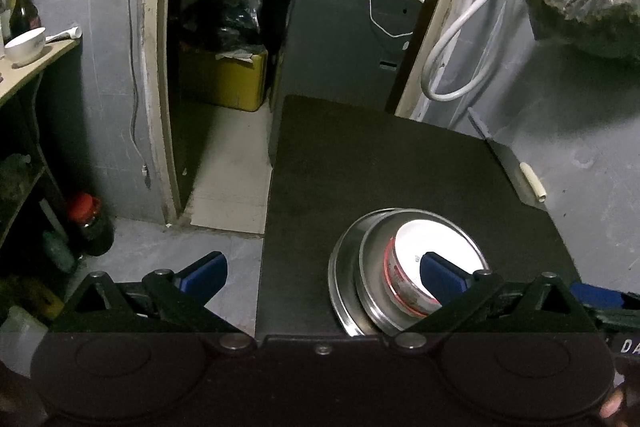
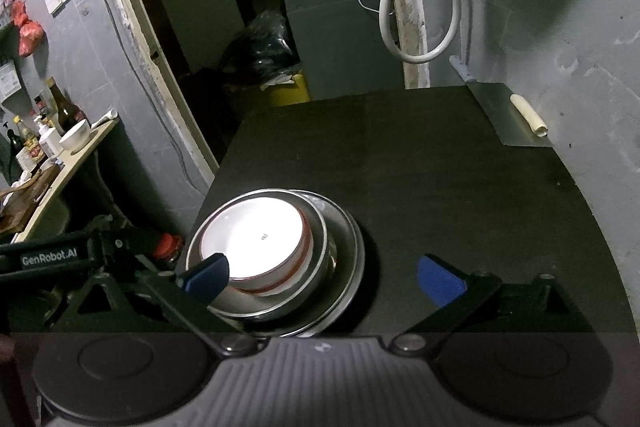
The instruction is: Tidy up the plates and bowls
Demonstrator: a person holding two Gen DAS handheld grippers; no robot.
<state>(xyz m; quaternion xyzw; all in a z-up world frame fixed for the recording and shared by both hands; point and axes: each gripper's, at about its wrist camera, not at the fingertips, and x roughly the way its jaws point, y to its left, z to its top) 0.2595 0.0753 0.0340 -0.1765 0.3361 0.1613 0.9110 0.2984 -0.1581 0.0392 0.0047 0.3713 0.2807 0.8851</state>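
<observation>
Now | stack point(image 2: 276, 259) of white bowl point(image 2: 252, 235) in steel plates seen lower centre, on black table point(image 2: 440, 167) | left gripper point(image 1: 322, 273), right gripper point(image 2: 322, 277): released, empty | step judged: stacking finished | next: withdrawal advised.

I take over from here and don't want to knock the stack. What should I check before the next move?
1. Left gripper open, nothing held: ok.
2. Right gripper open, nothing held: ok.
3. White bowl sits inside the steel bowl: ok.
4. Steel bowl sits on the steel plate: ok.
5. Stack fully on the black table, near its edge: ok.
6. Second white bowl on the side shelf, not yet stacked: not ok.
</observation>
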